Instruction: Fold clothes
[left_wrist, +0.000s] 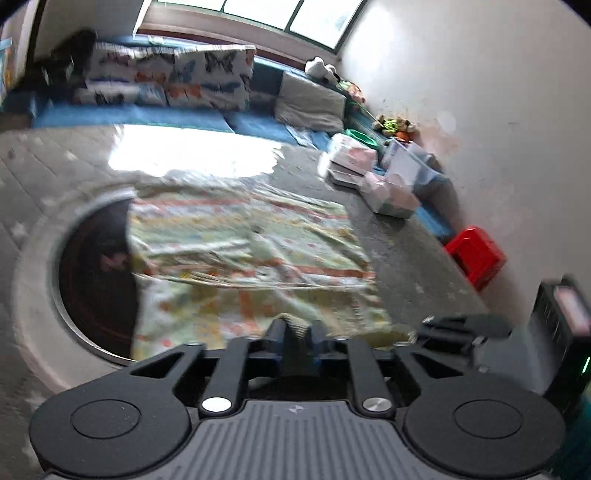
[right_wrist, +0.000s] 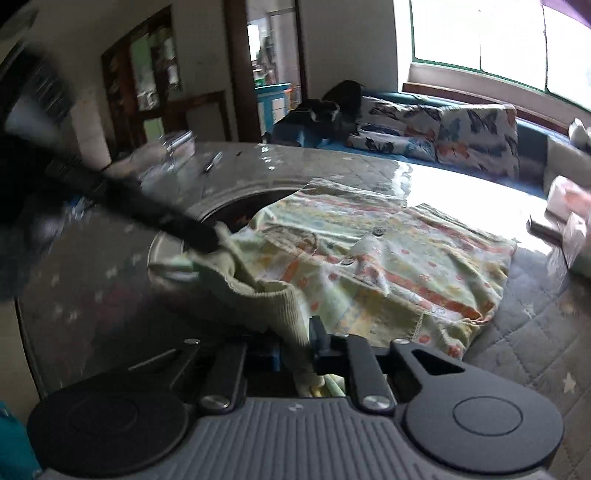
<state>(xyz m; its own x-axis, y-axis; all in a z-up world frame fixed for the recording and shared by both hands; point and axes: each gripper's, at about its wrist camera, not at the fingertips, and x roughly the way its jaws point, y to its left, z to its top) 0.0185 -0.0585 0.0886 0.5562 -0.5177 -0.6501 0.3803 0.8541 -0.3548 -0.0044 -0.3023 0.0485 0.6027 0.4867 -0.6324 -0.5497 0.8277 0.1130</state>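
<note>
Both tongs (left_wrist: 297, 326) (right_wrist: 295, 328) pinch the garment (right_wrist: 369, 266) near stacked boxes (left_wrist: 369, 170).

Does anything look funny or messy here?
Yes. The patterned garment lies crumpled, not flat, and part of it hangs over the round dark opening in the table top. Both grippers, left and right, pinch its ribbed hem.

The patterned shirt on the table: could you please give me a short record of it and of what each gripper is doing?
garment: patterned shirt, partly folded, buttons showing
surface: quilted grey table
under garment: round dark inset, partly covered
left gripper: jaws pinching a ribbed edge of the shirt
right gripper: jaws shut on the ribbed edge
nearby: red crate by the wall
</note>
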